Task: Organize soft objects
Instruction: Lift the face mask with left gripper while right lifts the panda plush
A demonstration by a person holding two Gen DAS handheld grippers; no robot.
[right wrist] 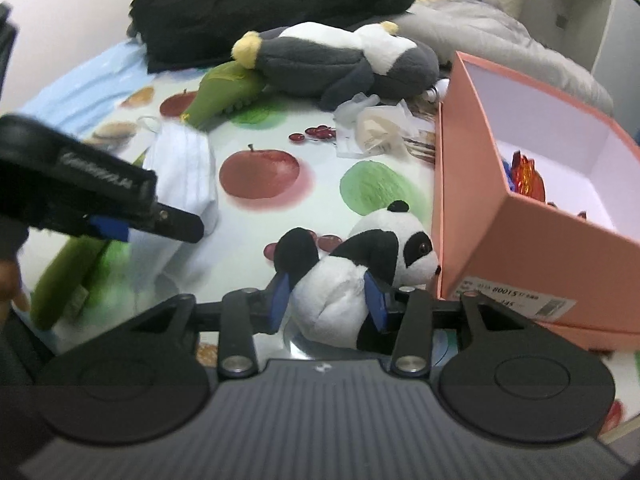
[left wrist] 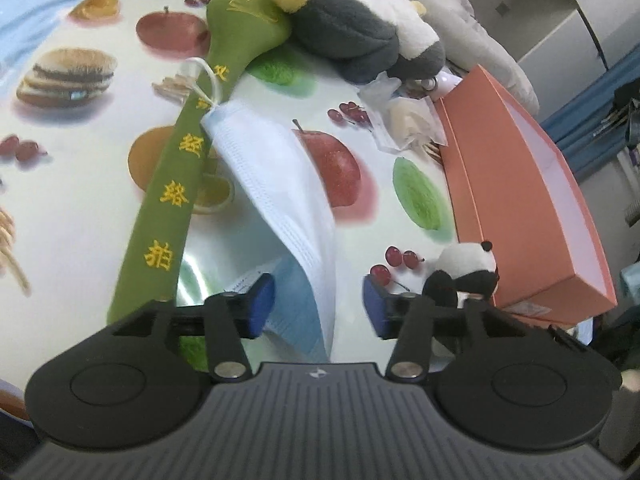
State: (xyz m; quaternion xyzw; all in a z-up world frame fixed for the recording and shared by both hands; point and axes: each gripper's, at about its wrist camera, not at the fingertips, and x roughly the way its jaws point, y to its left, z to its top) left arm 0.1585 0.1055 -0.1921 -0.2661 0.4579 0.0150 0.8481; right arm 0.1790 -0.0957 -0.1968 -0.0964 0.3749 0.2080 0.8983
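Box edge: we see the orange box (right wrist: 520,216) at 3 o'clock, its wall just beside the panda plush (right wrist: 360,268).
Open room: bare fruit-print tablecloth (right wrist: 256,208) at 12 o'clock.
Left gripper (left wrist: 318,306): ours, released, the face mask (left wrist: 280,184) loose between its jaws.
Right gripper (right wrist: 328,298): we are grasping the panda plush, pointing downward.

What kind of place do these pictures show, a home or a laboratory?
Most likely a home, not a laboratory. A fruit-printed glossy tablecloth covers the table, a black-and-white plush panda and a grey-and-white plush penguin lie on it, and dark folded clothing is piled behind.
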